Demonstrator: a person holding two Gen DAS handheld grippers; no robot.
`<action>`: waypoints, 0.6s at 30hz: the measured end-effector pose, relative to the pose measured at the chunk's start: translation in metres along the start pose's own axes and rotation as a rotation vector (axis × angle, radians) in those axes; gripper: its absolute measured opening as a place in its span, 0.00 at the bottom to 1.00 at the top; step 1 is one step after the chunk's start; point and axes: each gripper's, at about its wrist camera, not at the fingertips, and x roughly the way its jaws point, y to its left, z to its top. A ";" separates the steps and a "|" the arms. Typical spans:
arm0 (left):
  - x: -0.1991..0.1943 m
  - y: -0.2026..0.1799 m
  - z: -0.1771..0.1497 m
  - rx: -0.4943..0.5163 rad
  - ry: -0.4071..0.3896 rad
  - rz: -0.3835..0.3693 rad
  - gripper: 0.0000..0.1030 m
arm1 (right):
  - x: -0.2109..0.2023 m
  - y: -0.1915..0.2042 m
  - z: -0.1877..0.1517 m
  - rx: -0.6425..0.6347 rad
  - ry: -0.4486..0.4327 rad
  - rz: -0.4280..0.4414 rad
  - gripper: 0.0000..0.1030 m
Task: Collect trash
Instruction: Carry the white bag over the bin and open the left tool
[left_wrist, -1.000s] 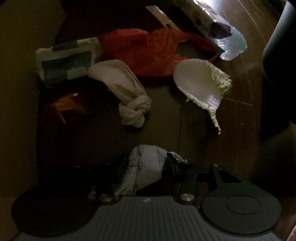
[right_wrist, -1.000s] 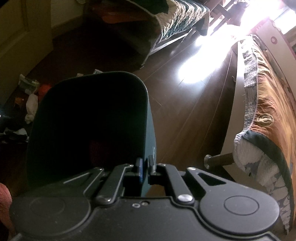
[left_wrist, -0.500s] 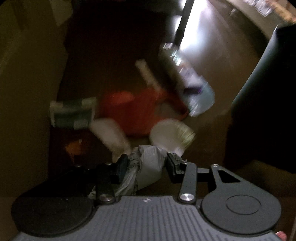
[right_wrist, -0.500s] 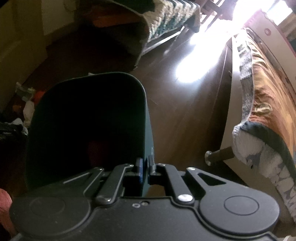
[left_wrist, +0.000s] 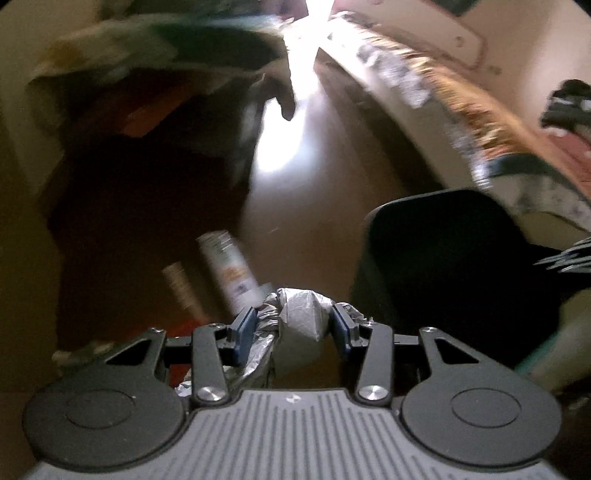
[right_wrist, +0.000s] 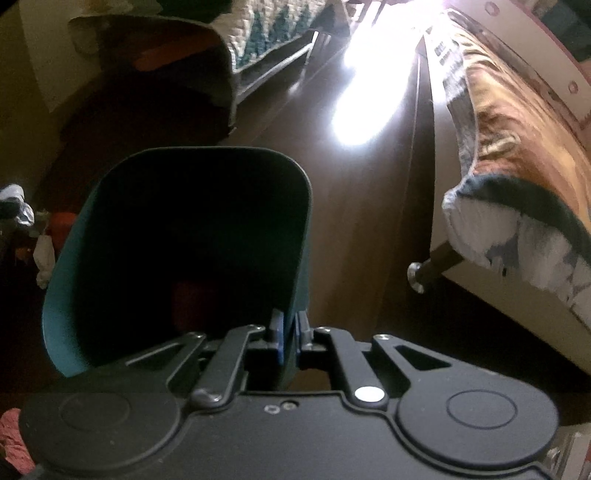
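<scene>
My left gripper (left_wrist: 294, 325) is shut on a crumpled grey plastic bag (left_wrist: 299, 321), held above the dark wood floor. The dark teal bin (left_wrist: 443, 266) stands to its right in the left wrist view. My right gripper (right_wrist: 289, 332) is shut on the rim of that bin (right_wrist: 177, 236), whose inside is dark with something red at the bottom. More trash lies on the floor: a blurred wrapper (left_wrist: 229, 266) in the left wrist view, and a red bag (right_wrist: 62, 223) and a white knotted bag (right_wrist: 44, 254) left of the bin in the right wrist view.
A bed with an orange patterned cover (right_wrist: 517, 155) and a metal-footed leg (right_wrist: 424, 273) runs along the right. Another bed with a crocheted cover (right_wrist: 266, 33) stands at the back left. Bright sunlight (right_wrist: 373, 96) falls on the floor between them.
My left gripper lifted the grey bag off the floor and swung up and right toward the bin; the trash pile dropped out of view. The right gripper and bin tilted slightly.
</scene>
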 end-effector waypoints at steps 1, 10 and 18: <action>-0.002 -0.013 0.006 0.019 -0.010 -0.020 0.42 | 0.001 -0.004 -0.002 0.006 -0.001 0.002 0.05; 0.029 -0.149 0.044 0.246 -0.005 -0.184 0.42 | 0.007 -0.035 -0.033 0.099 0.021 0.020 0.05; 0.095 -0.210 0.034 0.311 0.137 -0.176 0.42 | 0.008 -0.047 -0.061 0.151 0.061 0.067 0.08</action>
